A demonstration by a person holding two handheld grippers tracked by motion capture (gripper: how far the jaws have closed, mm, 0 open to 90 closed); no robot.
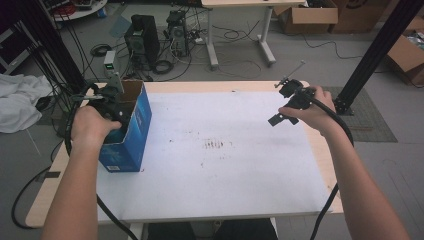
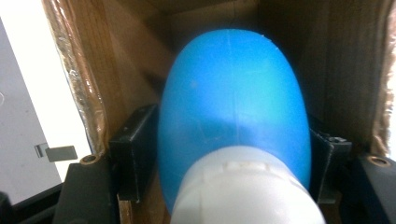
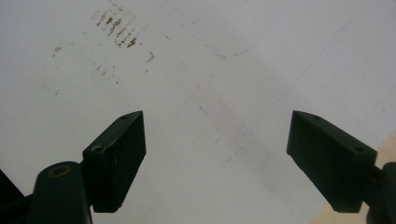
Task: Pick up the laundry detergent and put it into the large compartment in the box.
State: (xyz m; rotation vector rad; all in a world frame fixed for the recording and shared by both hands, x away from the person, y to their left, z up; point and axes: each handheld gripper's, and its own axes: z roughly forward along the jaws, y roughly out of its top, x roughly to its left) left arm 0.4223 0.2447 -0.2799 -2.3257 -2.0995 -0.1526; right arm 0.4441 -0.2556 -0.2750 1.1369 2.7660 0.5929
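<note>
Left gripper (image 2: 224,154) inside box (image 1: 134,125) at table's left, jaws straddling blue bottle (image 2: 233,107), long axis pointing away into box; grip uncertain. Right gripper (image 3: 217,154) open, empty.

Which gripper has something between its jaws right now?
The left gripper, reaching into the blue box: a blue-and-white bulb-shaped object sits between its jaws. The right gripper hangs open above the bare white table mat.
</note>
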